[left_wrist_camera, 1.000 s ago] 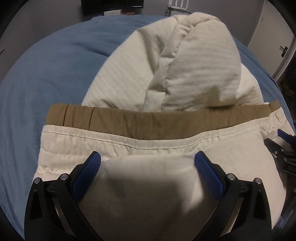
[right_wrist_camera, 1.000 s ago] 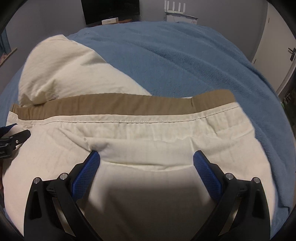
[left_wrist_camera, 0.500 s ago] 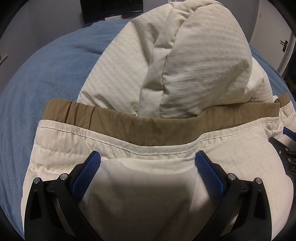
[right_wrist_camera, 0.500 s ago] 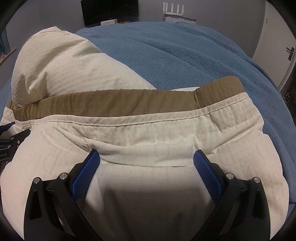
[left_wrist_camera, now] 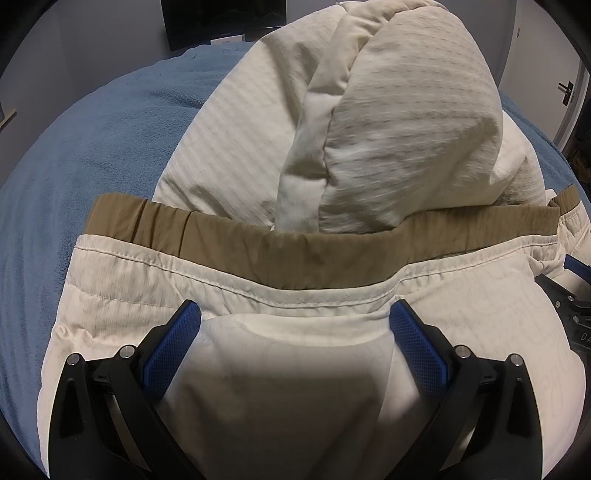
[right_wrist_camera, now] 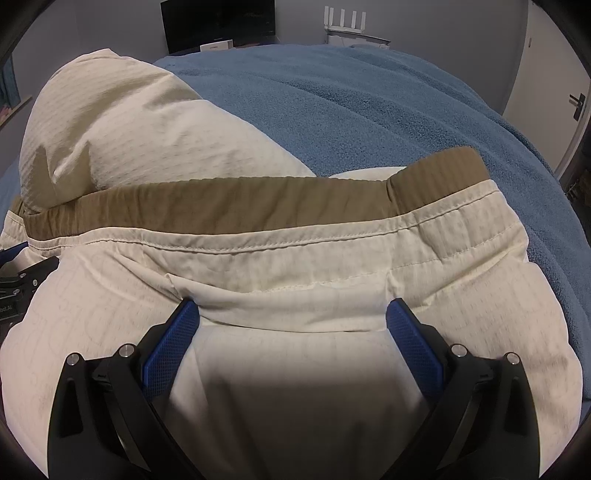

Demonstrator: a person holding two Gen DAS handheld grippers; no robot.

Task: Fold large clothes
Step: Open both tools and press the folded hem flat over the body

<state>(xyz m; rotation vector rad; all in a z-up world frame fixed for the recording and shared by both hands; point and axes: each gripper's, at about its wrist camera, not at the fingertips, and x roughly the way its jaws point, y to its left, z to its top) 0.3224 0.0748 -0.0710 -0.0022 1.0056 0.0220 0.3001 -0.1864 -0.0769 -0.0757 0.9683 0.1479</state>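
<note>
A blue blanket (right_wrist_camera: 369, 110) covers the bed in front of me, with a dark monitor (right_wrist_camera: 218, 22) by the grey wall behind. The cream garment (left_wrist_camera: 388, 122) with its tan waistband (right_wrist_camera: 221, 203) lies bunched on the blanket. My left tongs (left_wrist_camera: 295, 325) and right tongs (right_wrist_camera: 291, 321) both stand spread wide, the cloth lying between their blue pads.

Cream cloth of the garment (left_wrist_camera: 295, 387) fills the gap between the left gripper (left_wrist_camera: 295, 317) fingers, hiding any grip; likewise the right gripper (right_wrist_camera: 291, 314). The blanket (right_wrist_camera: 369, 110) beneath is covered, and the garment's lower part runs off the bottom edge.
</note>
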